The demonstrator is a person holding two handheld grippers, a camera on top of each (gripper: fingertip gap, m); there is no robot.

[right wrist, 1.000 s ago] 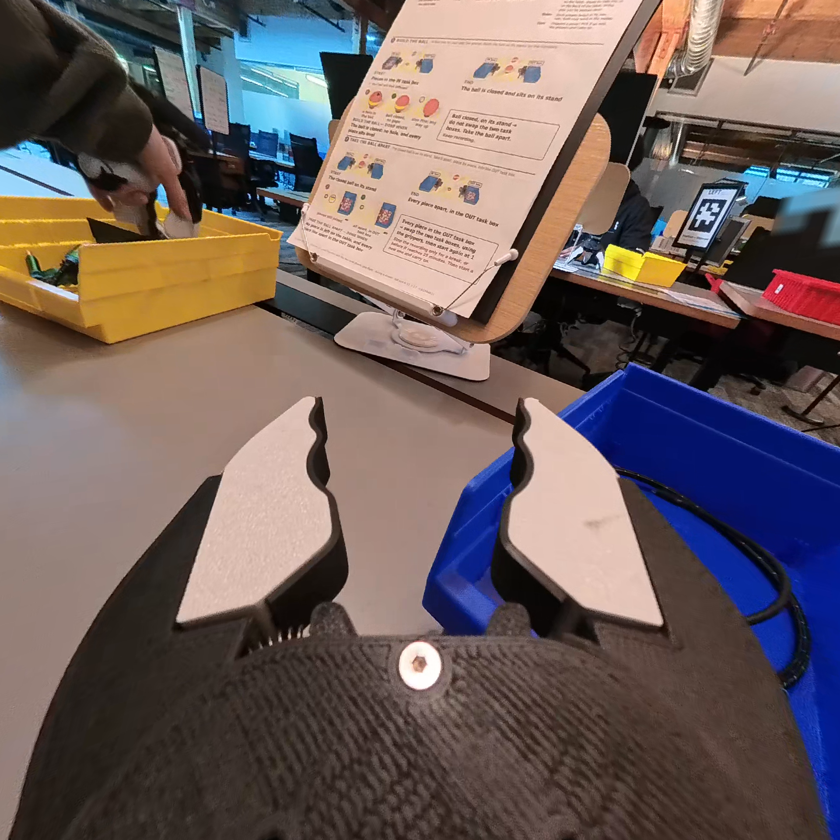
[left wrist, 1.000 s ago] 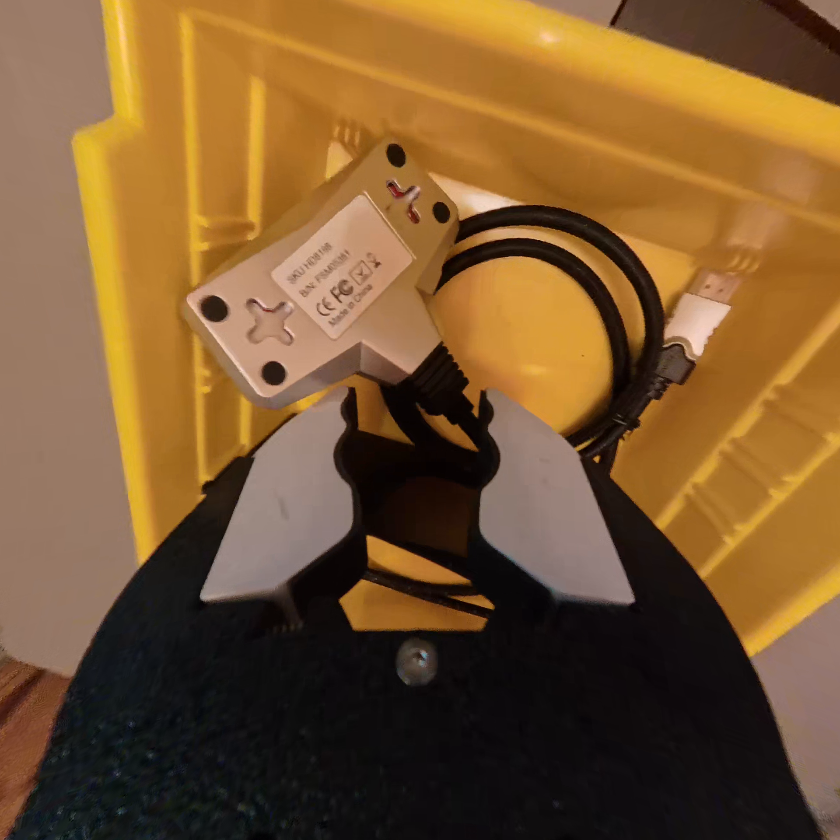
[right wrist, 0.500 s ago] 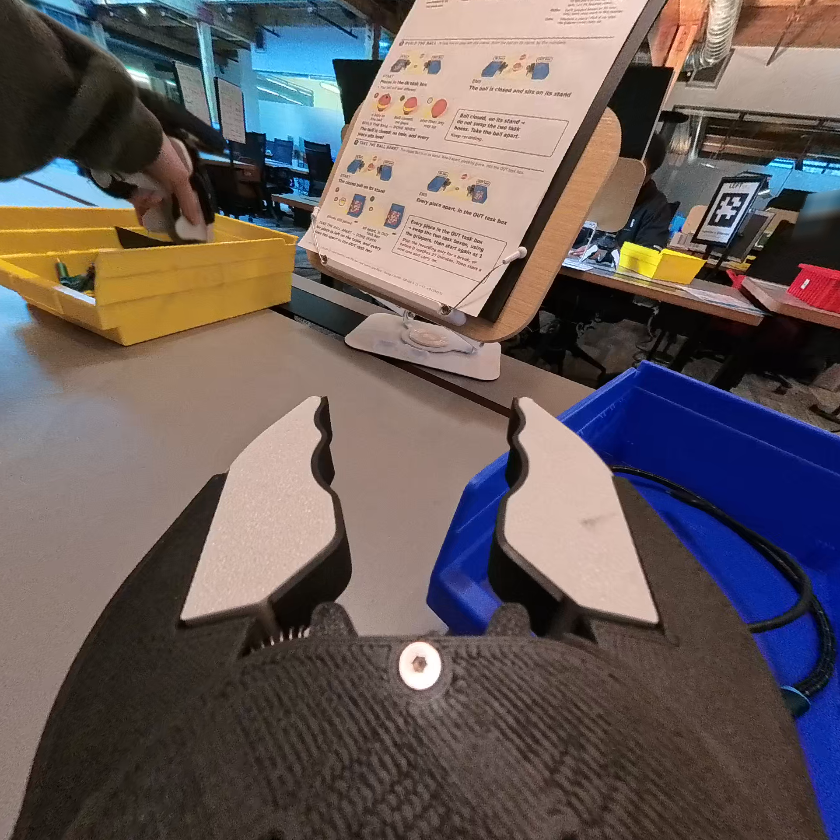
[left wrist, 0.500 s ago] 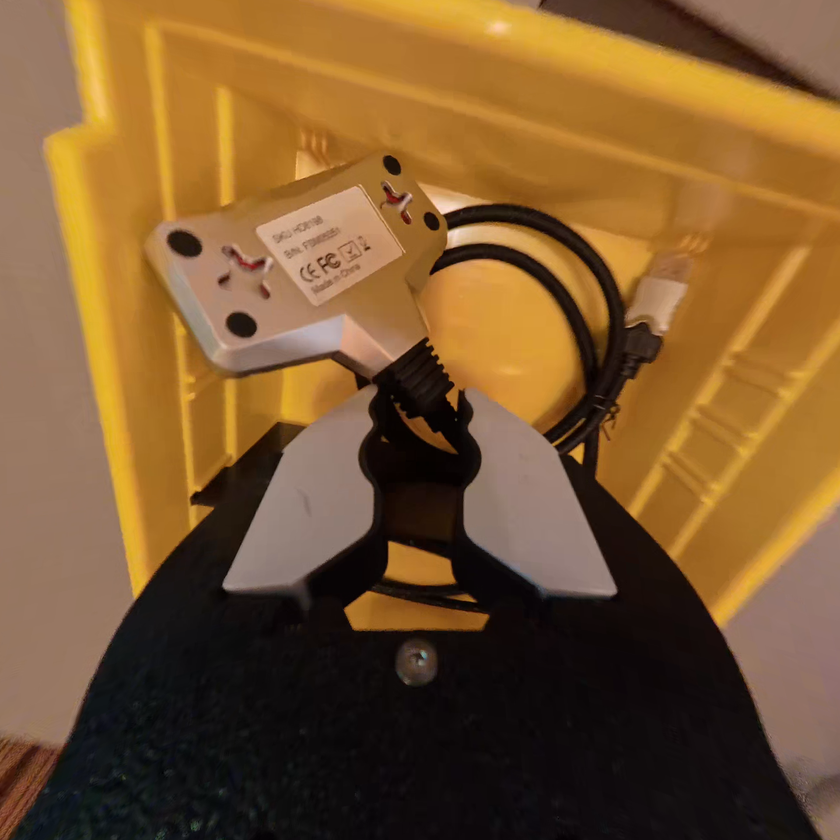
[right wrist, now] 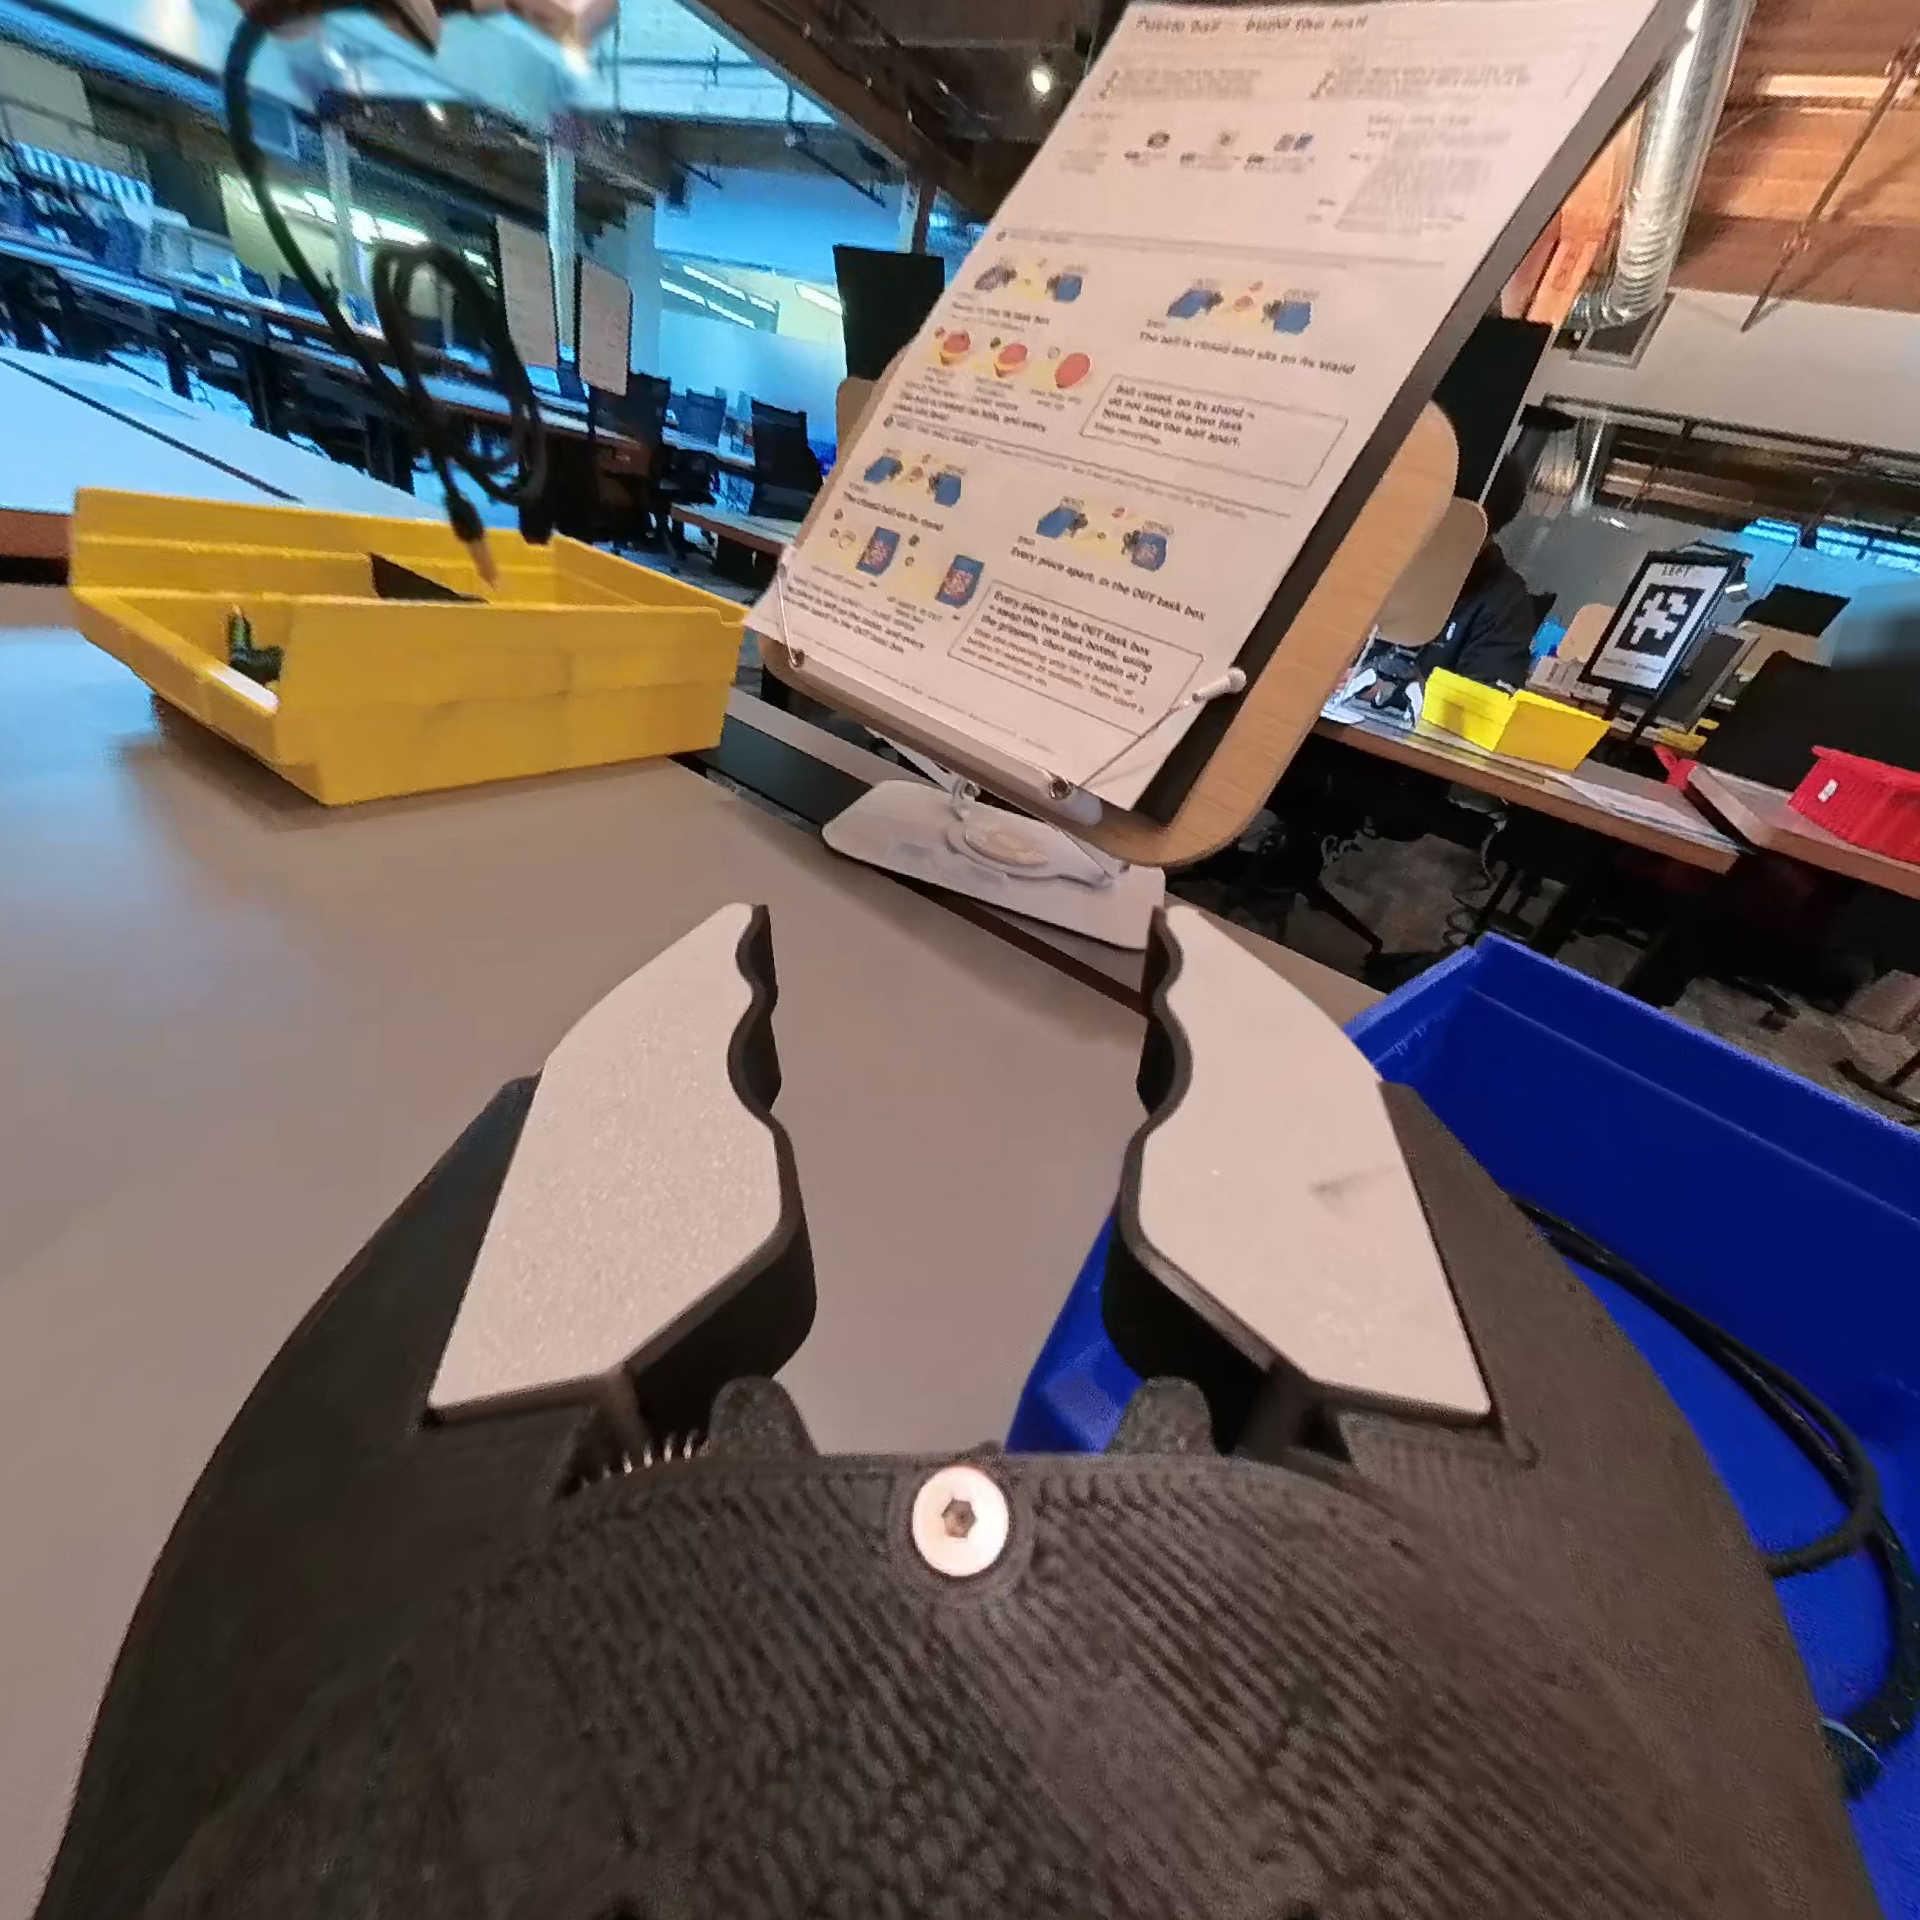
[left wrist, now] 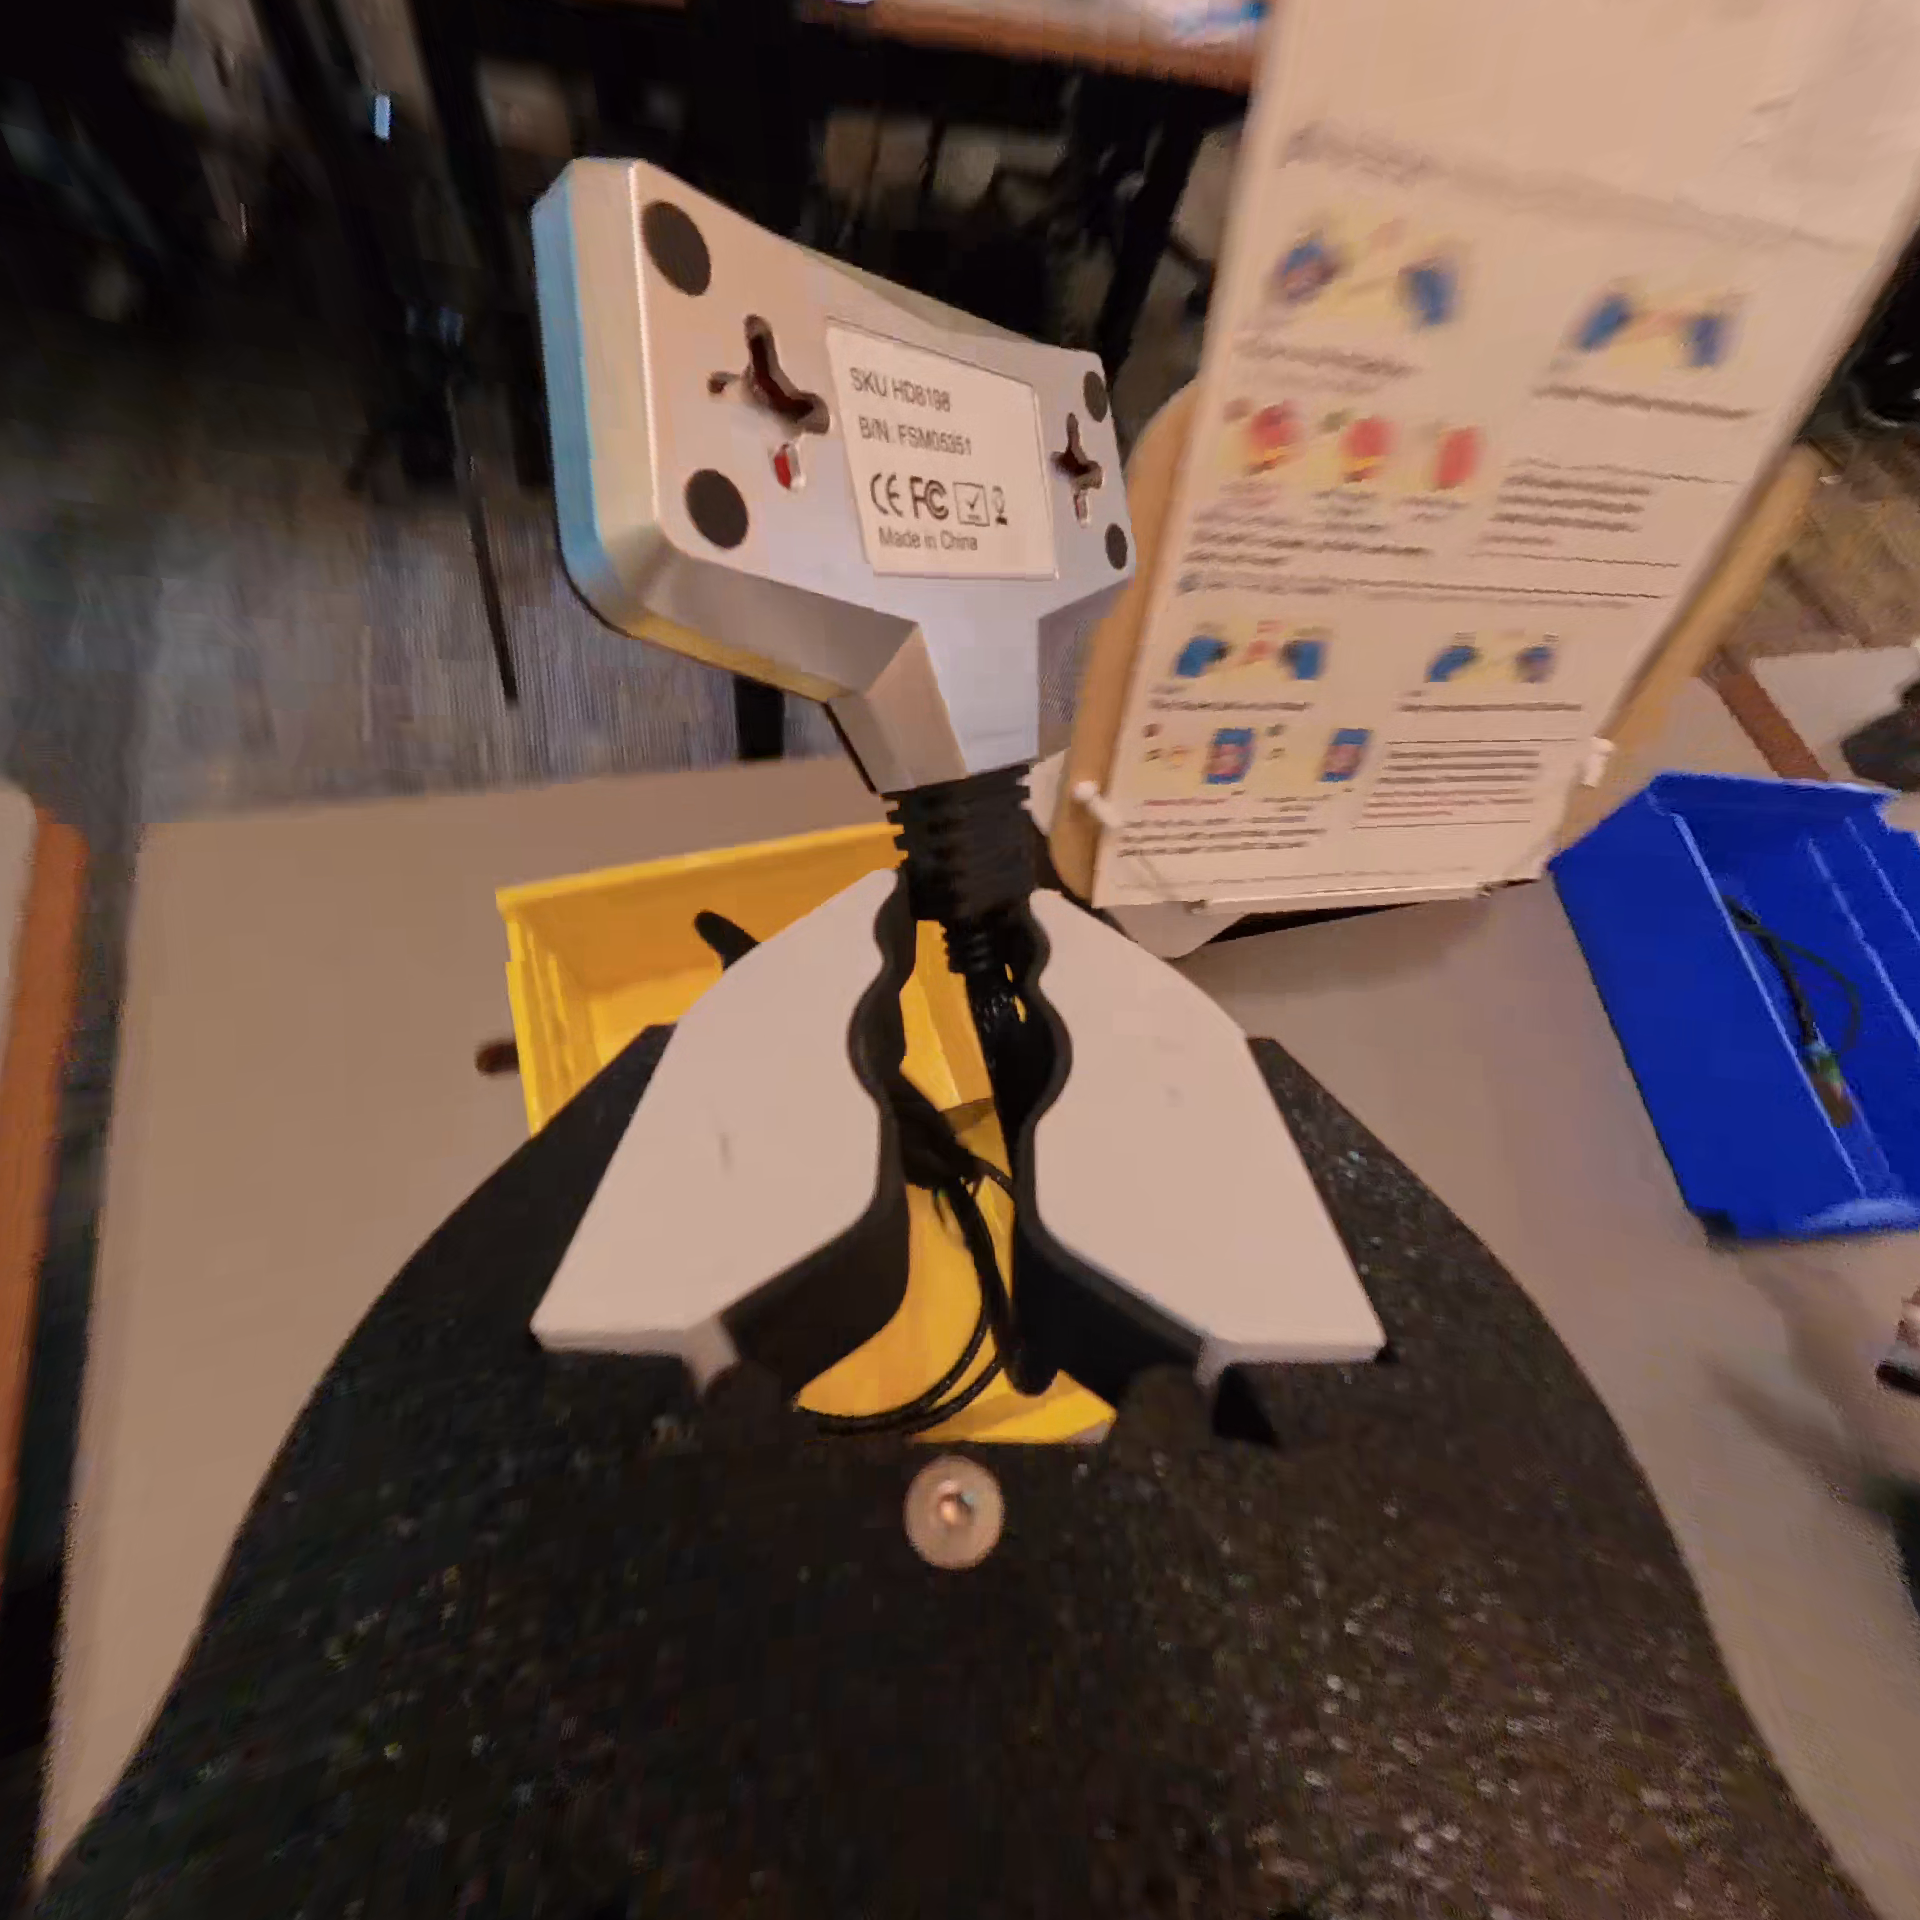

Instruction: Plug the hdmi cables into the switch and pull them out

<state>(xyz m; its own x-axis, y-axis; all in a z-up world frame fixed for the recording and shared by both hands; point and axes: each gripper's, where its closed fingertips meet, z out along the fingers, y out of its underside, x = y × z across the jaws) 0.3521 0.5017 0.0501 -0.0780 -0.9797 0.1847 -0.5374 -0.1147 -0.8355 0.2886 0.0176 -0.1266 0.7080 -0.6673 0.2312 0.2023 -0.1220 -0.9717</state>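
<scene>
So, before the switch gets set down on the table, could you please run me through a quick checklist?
1. Left gripper shut on the switch's cable collar: ok.
2. Switch lifted above the yellow bin: ok.
3. Its dangling cable free of the bin: cannot tell.
4. Right gripper open and empty: ok.
5. Bare table ahead for a landing spot: ok.
6. Switch ports facing the right gripper: cannot tell.
</scene>
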